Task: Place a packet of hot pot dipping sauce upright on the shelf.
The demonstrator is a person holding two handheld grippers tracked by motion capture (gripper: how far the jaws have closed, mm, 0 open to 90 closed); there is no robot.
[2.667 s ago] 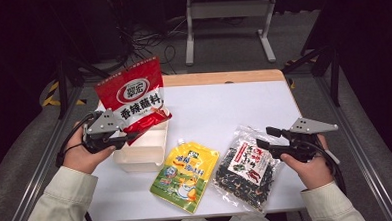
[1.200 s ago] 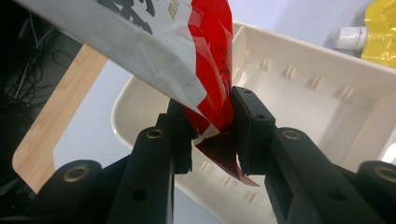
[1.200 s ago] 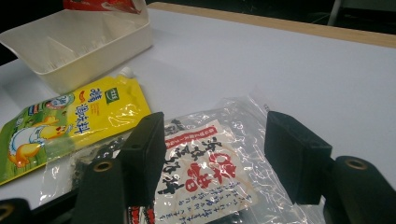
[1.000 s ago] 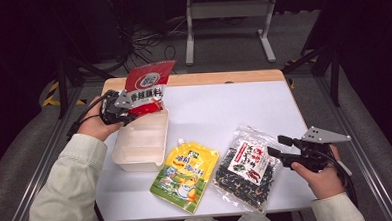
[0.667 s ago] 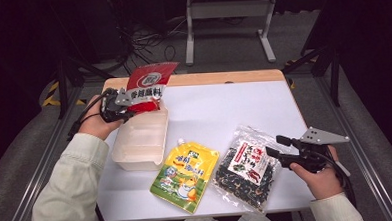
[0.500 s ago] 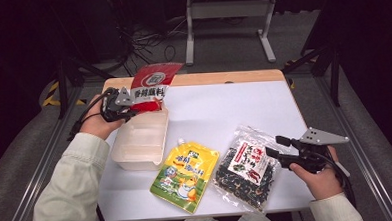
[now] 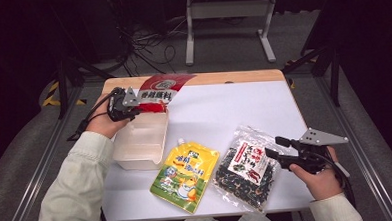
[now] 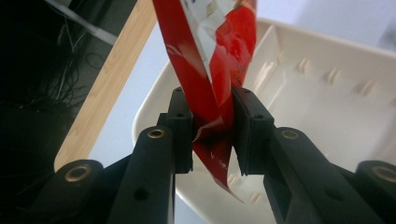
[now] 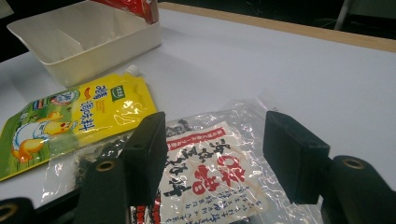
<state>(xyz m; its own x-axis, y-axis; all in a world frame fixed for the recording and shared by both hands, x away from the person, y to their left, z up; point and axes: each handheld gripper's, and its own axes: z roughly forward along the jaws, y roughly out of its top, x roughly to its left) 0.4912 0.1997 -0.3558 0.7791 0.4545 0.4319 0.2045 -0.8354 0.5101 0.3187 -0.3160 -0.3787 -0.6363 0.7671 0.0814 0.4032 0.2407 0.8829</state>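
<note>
My left gripper [image 7: 127, 100] is shut on the lower edge of a red snack packet [image 7: 157, 89], which lies tilted over the far end of a cream plastic container [image 7: 141, 141]. In the left gripper view both pads [image 8: 180, 122] press on the red packet [image 8: 206, 79] above the container [image 8: 327, 93]. My right gripper [image 7: 277, 148] stands open at the near right, just beside a clear seaweed bag [image 7: 246, 168]. In the right gripper view the seaweed bag [image 9: 205, 179] lies between and below the open gripper [image 9: 215, 154], untouched.
A yellow spouted pouch [image 7: 185, 176] lies flat between the container and the seaweed bag. The white table top [image 7: 234, 106] has a wooden far edge [image 7: 217, 78]. Past the table stand a metal frame [image 7: 227, 19] and loose cables on the floor.
The left hand carried the red packet from upright at the container's near left to its far end and tipped it over. In the last second it shifted slightly right. The right gripper stayed put.
</note>
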